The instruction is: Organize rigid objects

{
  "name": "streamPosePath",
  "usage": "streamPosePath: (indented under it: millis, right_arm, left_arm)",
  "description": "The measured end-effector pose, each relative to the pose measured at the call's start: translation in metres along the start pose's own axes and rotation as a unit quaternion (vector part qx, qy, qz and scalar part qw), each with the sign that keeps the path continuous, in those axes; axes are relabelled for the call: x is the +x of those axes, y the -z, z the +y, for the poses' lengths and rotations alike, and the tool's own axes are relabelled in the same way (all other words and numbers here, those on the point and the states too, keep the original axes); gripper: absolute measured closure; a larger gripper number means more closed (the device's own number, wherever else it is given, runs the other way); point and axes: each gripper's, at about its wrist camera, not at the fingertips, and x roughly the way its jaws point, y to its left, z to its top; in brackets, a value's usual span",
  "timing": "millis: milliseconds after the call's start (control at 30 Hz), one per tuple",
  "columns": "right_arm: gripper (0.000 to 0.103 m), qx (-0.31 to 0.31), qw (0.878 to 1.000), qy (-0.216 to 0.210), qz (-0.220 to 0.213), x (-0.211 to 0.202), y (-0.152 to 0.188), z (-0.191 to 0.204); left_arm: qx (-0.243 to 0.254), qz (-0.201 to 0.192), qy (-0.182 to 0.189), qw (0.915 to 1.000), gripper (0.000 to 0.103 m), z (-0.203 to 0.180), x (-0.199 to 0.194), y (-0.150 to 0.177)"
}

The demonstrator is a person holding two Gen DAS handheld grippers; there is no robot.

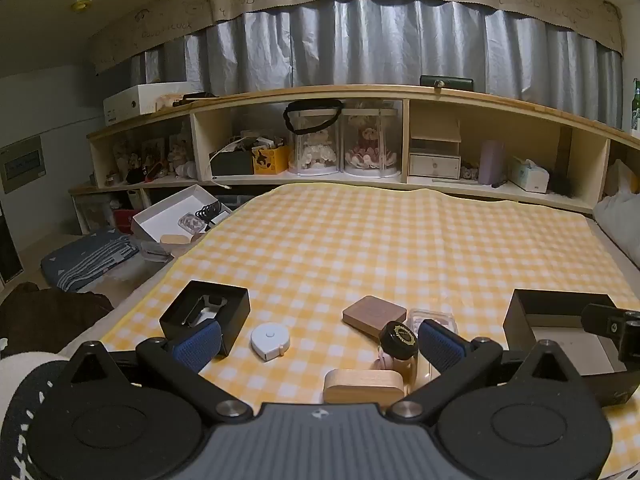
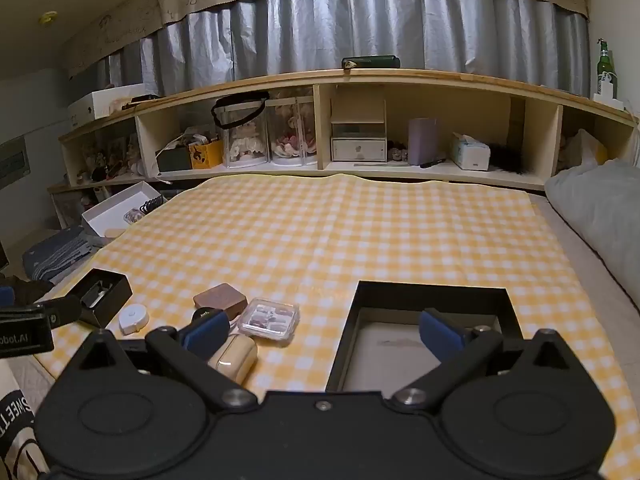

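Note:
On the yellow checked cloth lie a white tape measure [image 1: 270, 340], a brown square case [image 1: 374, 314], a black-lidded jar [image 1: 399, 340], a clear plastic case [image 2: 269, 319] and a beige earbud case [image 1: 363, 386], which also shows in the right wrist view [image 2: 233, 357]. A small black box [image 1: 206, 314] holding a metal bottle opener sits at the left. A large black box [image 2: 424, 336] sits at the right and looks empty. My left gripper [image 1: 316, 346] is open over the loose items. My right gripper [image 2: 322, 334] is open, its right finger over the large box.
A wooden shelf unit [image 2: 320, 80] with dolls, boxes and tissues runs along the back. A white open box [image 1: 176, 214] lies off the cloth's left edge. A grey pillow [image 2: 600, 208] lies at the right. Folded dark fabric [image 1: 92, 256] lies at the left.

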Motion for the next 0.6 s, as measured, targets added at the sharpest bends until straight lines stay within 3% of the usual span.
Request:
streamPosePath:
  millis: [600]
  right_arm:
    - [0.0,0.0,1.0,0.0,0.005,0.0003,-0.0002,0.0014]
  left_arm:
    - [-0.002,-0.001,0.002,1.0,0.0,0.0002,0.0,0.0]
